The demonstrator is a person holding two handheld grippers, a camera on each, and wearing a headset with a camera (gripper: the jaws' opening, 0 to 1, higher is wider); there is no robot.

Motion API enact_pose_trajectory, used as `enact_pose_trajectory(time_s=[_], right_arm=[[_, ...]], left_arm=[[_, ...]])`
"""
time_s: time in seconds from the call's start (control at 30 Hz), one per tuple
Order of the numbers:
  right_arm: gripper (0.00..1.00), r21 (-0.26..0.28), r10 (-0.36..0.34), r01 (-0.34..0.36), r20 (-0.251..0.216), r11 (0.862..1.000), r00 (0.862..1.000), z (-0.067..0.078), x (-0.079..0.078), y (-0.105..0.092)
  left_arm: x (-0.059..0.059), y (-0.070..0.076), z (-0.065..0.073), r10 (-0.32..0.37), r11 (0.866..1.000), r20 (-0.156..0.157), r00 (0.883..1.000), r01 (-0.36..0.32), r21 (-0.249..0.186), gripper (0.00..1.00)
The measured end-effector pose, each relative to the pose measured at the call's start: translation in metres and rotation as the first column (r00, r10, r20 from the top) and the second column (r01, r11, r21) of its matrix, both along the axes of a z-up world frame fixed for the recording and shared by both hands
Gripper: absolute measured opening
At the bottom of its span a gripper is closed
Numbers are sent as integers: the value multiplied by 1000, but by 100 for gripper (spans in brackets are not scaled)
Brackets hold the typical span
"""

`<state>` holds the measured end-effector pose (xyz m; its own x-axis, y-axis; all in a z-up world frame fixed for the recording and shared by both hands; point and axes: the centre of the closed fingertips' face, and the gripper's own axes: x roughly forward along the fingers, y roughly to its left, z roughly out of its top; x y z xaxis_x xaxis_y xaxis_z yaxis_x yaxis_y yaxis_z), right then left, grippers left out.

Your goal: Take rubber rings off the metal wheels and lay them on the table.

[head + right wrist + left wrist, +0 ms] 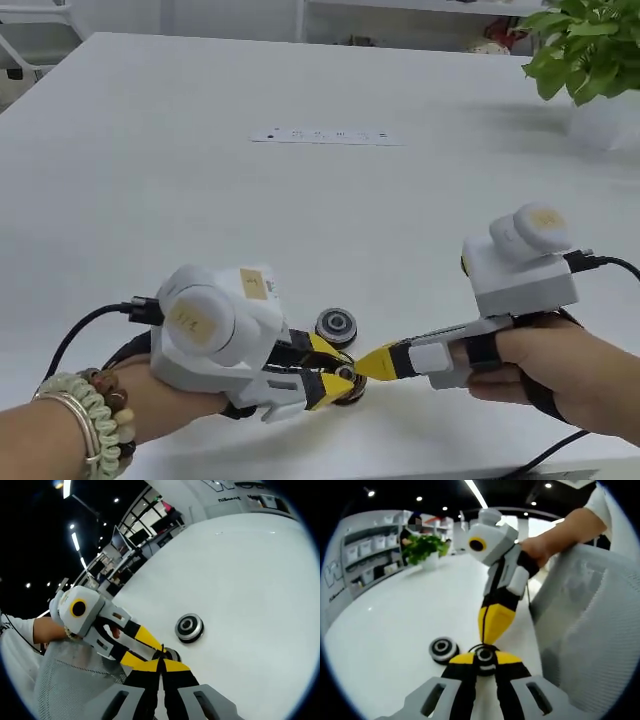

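Note:
A small metal wheel (pixel 350 385) (pixel 485 656) is held just above the white table (pixel 200 180) near its front edge, with my left gripper (pixel 338 378) (pixel 485 658) shut on it between yellow tips. My right gripper (pixel 368 363) (pixel 491 639) (pixel 161 664) comes in from the right, its yellow tips shut at the wheel's rim. A thin black rubber ring (pixel 479 645) arcs up off the wheel to those tips. The held wheel (pixel 173 655) is mostly hidden behind the jaws in the right gripper view. A second wheel (pixel 337 325) (pixel 443 649) (pixel 189 627), with a black ring on it, lies flat close by.
A white power strip (pixel 325 136) lies mid-table. A green plant in a white pot (pixel 590 60) (pixel 425 550) stands at the far right corner. A grey mesh chair back (pixel 590 630) is close behind the table's front edge. Shelves line the room's walls.

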<state>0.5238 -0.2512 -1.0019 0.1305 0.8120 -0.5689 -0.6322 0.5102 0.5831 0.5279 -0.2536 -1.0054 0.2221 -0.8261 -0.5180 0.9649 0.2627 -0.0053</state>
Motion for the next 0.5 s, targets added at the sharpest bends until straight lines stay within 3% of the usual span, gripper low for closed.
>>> enact_pose_trajectory(time_s=[0.2,0.3,0.4,0.5], right_arm=[[0,-12,9,-9,4,1000,1000,0,-3,1],[0,-7,9,-9,6,1000,1000,2,-4,2],[0,-6,10,-10,9,1000,1000,3,-3,2],[0,2,8,-8,11,1000,1000,5,-3,3]], left_arm=[[2,5,11,-11,1000,-12,1000,11,-6,15],[4,6,22,-23,1000,35,999,23,-12,20],[2,11,31,-39,999,44,998,40,-11,25],[-2,15,35,-76,997,74,994,75,10,27]])
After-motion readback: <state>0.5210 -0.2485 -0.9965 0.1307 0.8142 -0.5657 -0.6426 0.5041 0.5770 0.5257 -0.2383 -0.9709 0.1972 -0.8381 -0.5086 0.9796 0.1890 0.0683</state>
